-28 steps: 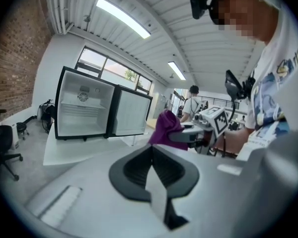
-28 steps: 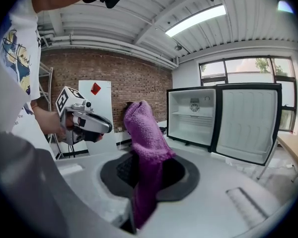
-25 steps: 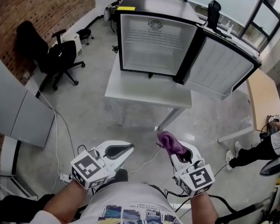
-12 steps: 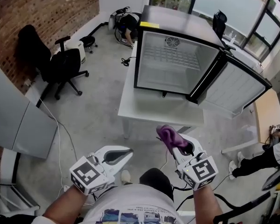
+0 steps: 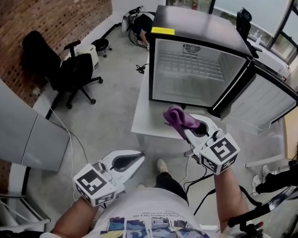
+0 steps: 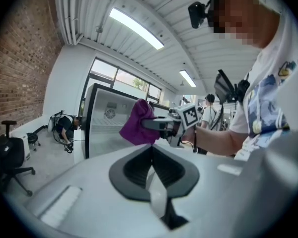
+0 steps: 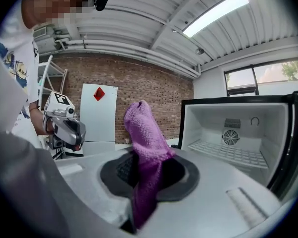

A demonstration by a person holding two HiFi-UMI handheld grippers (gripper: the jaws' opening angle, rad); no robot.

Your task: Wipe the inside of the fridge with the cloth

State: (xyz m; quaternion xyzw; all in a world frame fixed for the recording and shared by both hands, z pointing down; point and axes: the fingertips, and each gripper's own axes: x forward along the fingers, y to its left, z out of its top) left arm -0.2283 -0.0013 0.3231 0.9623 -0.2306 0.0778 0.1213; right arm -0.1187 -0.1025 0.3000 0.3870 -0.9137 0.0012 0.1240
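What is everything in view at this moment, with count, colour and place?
fridge: one, black outside, white inside, door open, on the table
table: one, white, under the fridge
yellow label: one, on the fridge's top
cloth: one, purple, in the right gripper
office chair: one, black, by the brick wall
person: one, crouched behind the fridge
cables: several, on the floor
left gripper: one, white, shut, empty, low at left
right gripper: one, white, shut on the cloth, before the fridge

Place: a big work room, like an office or a lab
Wall: red brick wall [image 5: 54, 14]
Floor: bare grey floor [image 5: 109, 108]
Seat: black office chair [image 5: 74, 71]
Light: big windows [image 5: 260, 1], long ceiling lamps [image 6: 136, 29]
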